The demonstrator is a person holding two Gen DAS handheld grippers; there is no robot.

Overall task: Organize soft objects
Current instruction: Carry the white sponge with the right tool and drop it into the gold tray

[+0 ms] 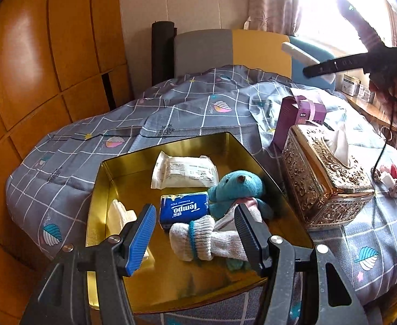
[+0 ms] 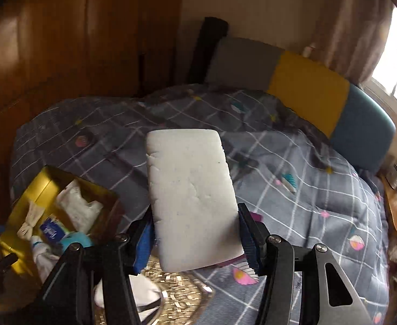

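A gold tin (image 1: 171,287) lies on the bed. It holds a blue teddy (image 1: 239,187), a rolled white sock (image 1: 195,241), a blue Tempo tissue pack (image 1: 183,208), a white wrapped packet (image 1: 185,172) and a pale cloth (image 1: 118,212). My left gripper (image 1: 195,235) hovers open just above the sock, empty. My right gripper (image 2: 195,237) is shut on a white sponge (image 2: 191,192), held high above the quilt; it also shows in the left wrist view (image 1: 298,51). The tin (image 2: 33,192) lies at its lower left.
An ornate gold tissue box (image 1: 325,178) stands right of the tin, with a purple box (image 1: 298,116) behind it. A small pink trinket (image 1: 392,180) lies on the grey checked quilt (image 1: 171,113). A wooden wardrobe (image 1: 36,67) stands left, a padded headboard (image 1: 231,48) behind.
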